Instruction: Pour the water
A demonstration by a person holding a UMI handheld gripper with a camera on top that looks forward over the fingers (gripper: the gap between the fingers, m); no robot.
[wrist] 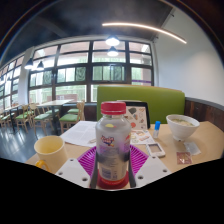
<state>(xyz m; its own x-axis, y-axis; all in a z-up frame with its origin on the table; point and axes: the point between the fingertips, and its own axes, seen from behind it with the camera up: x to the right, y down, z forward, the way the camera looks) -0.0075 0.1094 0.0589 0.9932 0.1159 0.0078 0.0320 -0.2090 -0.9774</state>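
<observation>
- Tongs reach forward over the surface, and both magenta pads press against the sides of a clear plastic bottle, so they are clamped on it.
- Bottle stands upright between the fingers, with a red cap on top and a red base near the fingertips; a printed label covers its middle.
- Left of the bottle and near the left finger stands a pale yellow cup, apart from the bottle.
- Right of the bottle, farther off, a white bowl rests on the surface, well apart from the tongs.
- Between the bottle and the bowl lie papers and small cards, and a small blue item lies just beyond them.
- Behind the bottle rises a green seat back.
- Beyond that, large windows span the far wall, with chairs and tables at the far left.
- Overhead, a long curved light strip runs across the ceiling.
</observation>
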